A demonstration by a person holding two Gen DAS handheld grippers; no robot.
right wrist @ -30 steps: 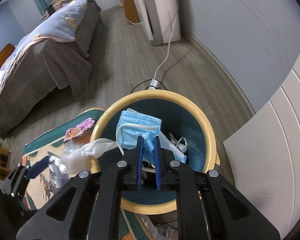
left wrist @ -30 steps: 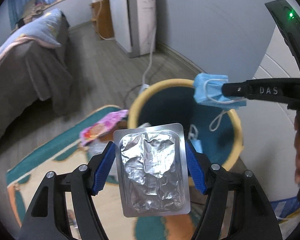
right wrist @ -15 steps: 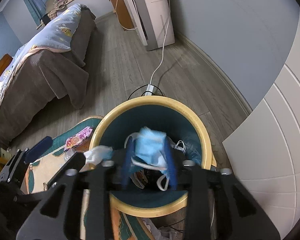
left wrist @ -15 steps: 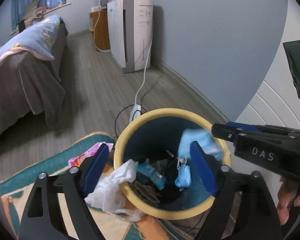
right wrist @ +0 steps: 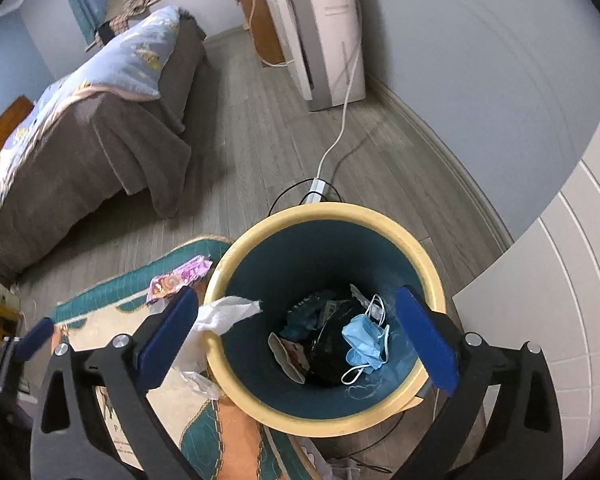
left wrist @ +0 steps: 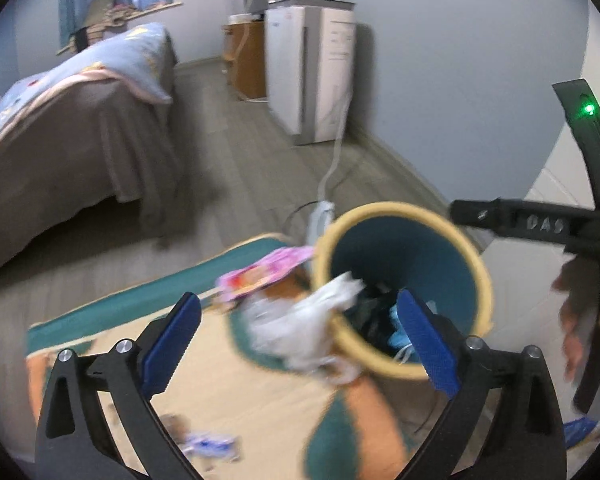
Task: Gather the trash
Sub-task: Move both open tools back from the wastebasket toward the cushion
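the drop-off step of trash collection is judged to be in hand, with the bin [right wrist: 428,268] taken as the landmark. nearest the camera in the right wrist view, the right gripper [right wrist: 298,338] is held above the bin's mouth, its jaws opening wide with nothing between the blue pads; it is released. below it, inside the bin, a blue face mask [right wrist: 364,342] is seen lying on top of dark rubbish at the bottom, with a flat pale packet beside it. a white tissue [right wrist: 224,314] is draped over the bin's left rim, half in and half out. in the left wrist view, which is blurred, the left gripper [left wrist: 300,344] is seen just left of the bin, over the rug [left wrist: 220,380], its jaws likewise opening and empty. just beyond the rim, on the rug's edge, a pink wrapper [right wrist: 180,278] lies touching or nearly touching the bin's outer wall. a small blue-and-white scrap [left wrist: 208,442] is made out on the rug, nearer the camera than the bin, though its kind cannot be told. farther off, a power strip [right wrist: 316,190] lies on the floor behind the bin, and a bed [right wrist: 80,140] stands well apart to the left. the next move is judged to call for a lowering of an emptied gripper toward the hanging tissue or the wrapper, a light pinch being needed on such thin material.
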